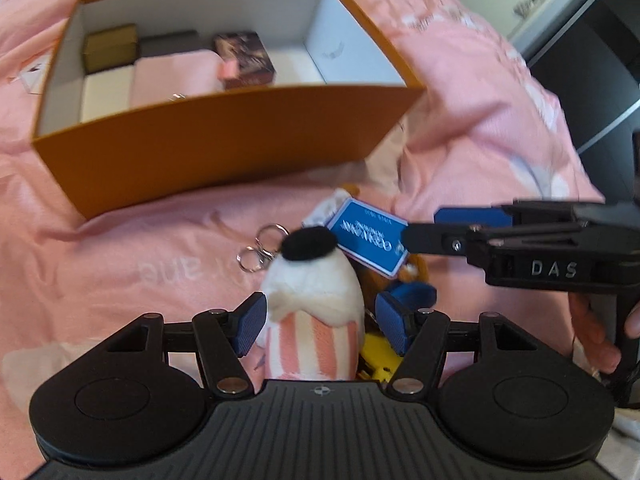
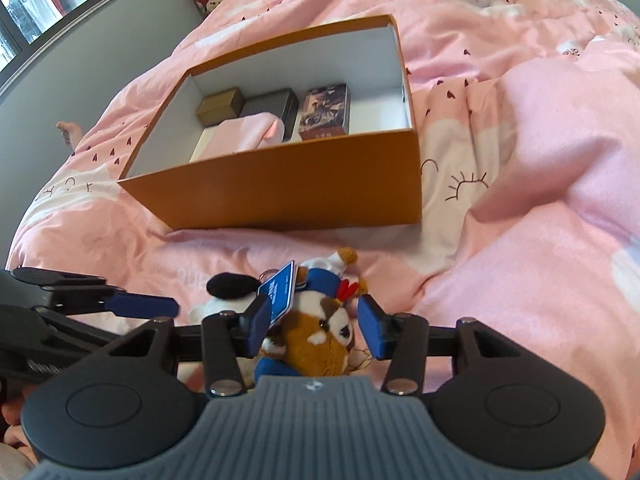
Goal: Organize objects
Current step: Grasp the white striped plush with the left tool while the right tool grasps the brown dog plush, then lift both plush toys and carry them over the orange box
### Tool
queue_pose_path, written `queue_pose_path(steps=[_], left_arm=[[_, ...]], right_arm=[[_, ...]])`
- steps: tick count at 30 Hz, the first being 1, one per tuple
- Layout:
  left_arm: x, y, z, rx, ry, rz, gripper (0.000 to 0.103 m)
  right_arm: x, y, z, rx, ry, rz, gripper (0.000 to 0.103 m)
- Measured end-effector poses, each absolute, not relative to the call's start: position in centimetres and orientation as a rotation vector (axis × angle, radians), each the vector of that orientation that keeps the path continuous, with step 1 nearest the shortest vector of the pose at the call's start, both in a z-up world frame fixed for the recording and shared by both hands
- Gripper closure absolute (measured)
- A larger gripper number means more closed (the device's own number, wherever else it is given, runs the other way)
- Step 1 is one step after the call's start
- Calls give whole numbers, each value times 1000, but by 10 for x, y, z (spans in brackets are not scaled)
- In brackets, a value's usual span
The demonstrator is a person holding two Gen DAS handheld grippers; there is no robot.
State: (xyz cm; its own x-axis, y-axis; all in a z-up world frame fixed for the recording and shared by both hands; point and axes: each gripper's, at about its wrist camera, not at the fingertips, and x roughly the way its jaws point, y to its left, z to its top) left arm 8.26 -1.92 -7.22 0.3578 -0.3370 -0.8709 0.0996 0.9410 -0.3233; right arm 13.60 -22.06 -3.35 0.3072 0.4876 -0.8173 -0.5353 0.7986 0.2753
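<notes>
With my left gripper (image 1: 320,326) spread around the white-and-pink striped plush toy (image 1: 316,312) on the pink duvet (image 1: 120,272), and my right gripper (image 2: 310,326) spread around the brown plush (image 2: 316,344) beside it, I should close squarely on each body, clear of the blue tag (image 2: 278,292), before lifting toward the orange cardboard box (image 2: 280,188).

So it's a bed with a rumpled pink cartoon-print duvet (image 2: 520,240). Sitting on it around 12 o'clock is an open orange cardboard box (image 2: 288,192), and near 6 o'clock there's a white plush in pink stripes (image 1: 316,304) right beside a brown-and-white plush in blue (image 2: 320,340).
</notes>
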Motion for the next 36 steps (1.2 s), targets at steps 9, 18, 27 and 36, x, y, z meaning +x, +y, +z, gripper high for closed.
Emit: queue_pose_path(steps=[9,18,27,36], left_arm=[[92,-26,-92,-178,1217,-265,28],[85,-17,-93,-232,1194,-261,37],[72,14,-77,-402,1124,-199,40],[64,29,-51,-473,1015,-199,40]], right_arm=[[136,-212,-39,-80,1101,708,52],[144,-200,-53,-121,1167,705,45],[154,-201,-66,-98,1236,705,47],[149,-207,-50,-70,1187,735,55]])
